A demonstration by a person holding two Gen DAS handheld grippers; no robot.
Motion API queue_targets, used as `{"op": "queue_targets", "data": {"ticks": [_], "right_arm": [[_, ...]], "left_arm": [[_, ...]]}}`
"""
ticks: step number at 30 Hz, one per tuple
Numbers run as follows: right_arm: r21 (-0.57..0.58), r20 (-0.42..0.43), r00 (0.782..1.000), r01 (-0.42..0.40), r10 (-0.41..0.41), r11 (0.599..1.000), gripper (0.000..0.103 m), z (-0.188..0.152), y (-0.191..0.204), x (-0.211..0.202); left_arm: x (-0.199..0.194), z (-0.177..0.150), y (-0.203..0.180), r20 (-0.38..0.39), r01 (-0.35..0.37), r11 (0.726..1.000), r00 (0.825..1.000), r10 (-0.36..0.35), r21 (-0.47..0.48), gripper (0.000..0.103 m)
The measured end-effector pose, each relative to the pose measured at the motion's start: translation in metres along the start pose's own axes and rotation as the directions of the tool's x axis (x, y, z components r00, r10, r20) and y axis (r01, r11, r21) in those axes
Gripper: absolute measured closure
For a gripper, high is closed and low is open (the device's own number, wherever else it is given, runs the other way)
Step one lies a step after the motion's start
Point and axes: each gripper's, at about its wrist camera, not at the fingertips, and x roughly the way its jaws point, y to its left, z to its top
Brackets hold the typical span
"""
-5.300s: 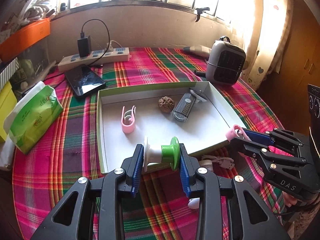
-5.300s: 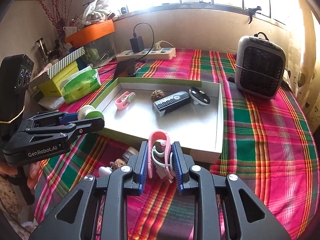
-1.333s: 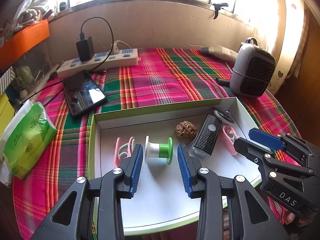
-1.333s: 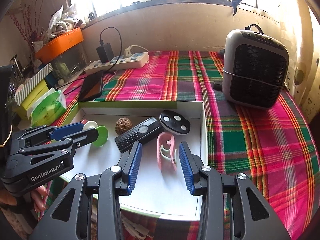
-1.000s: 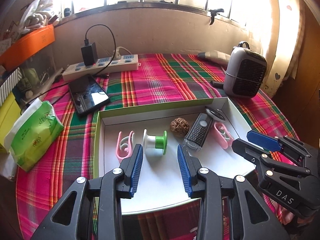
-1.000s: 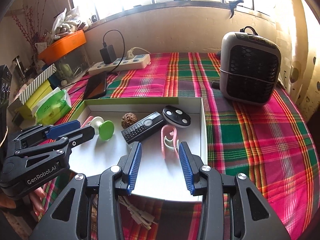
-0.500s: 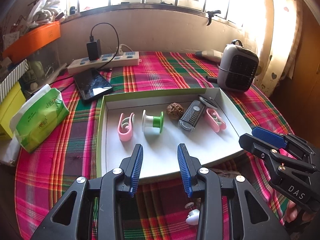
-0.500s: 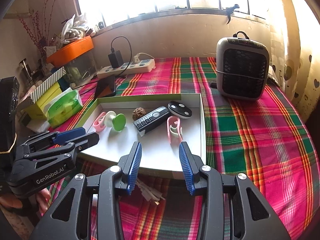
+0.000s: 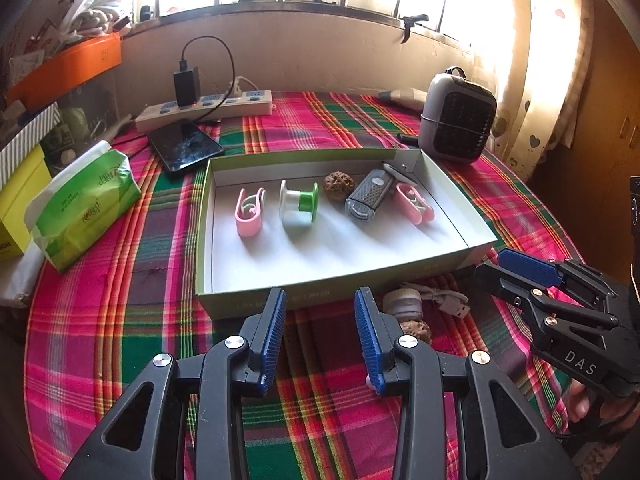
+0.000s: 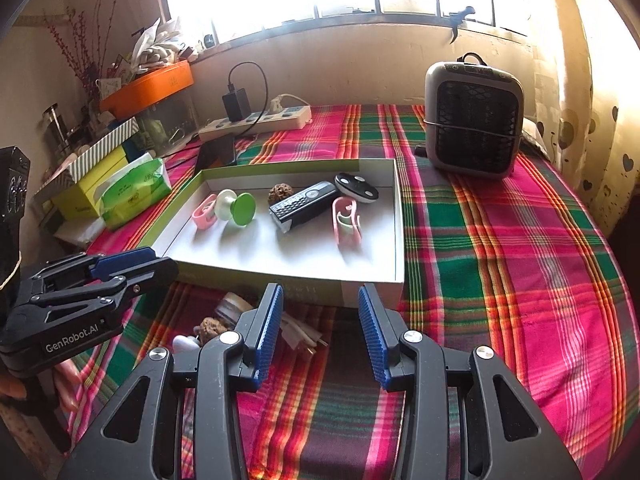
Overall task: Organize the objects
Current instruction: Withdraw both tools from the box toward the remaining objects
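Observation:
A shallow green-and-white box [image 9: 340, 284] [image 10: 372, 280] lies on the plaid tablecloth. Inside it, in a row, lie a pink clip [image 9: 250, 214] [image 10: 203, 210], a white-and-green spool [image 9: 299, 206] [image 10: 236, 203], a walnut [image 9: 339, 186] [image 10: 279, 192], a dark remote [image 9: 368, 196] [image 10: 306, 200], a round black fob [image 10: 356, 187] and a second pink clip [image 9: 414, 208] [image 10: 346, 216]. My left gripper [image 9: 320, 320] [image 10: 132, 264] is open and empty, hovering just in front of the box's near wall. My right gripper [image 10: 320, 320] [image 9: 516, 268] is open and empty too, near the box's front right corner.
In front of the box lie a small jar [image 9: 403, 304], another walnut [image 9: 416, 328] [image 10: 210, 328], a white USB cable [image 9: 448, 300] [image 10: 300, 336] and a small white piece [image 10: 186, 344]. A grey heater [image 10: 474, 120], a power strip [image 9: 204, 110], a phone [image 9: 186, 146] and a tissue pack [image 9: 84, 208] stand around.
Both grippers have drawn back out of the box toward the near table edge, empty. The spool and the second pink clip stay where they were set down in the box.

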Motion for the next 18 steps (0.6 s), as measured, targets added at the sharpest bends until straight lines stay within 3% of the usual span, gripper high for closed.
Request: {"op": "queue_targets", "data": {"ticks": [8,18], "right_arm": [[-0.004,-0.023,1.000,0.003,-0.003,1.000,0.062,-0.010,0.000,0.000],[0.008,-0.037,0.999,0.002,-0.001,1.000,0.062,-0.017,-0.002,0.001]], "left_arm": [[0.004,-0.015,-0.002,-0.046,0.074,0.997,0.996,-0.074,-0.012,0.069],[0.002,-0.023,-0.009,-0.048,0.134,0.991,0.990,-0.134,0.001,0.067]]}}
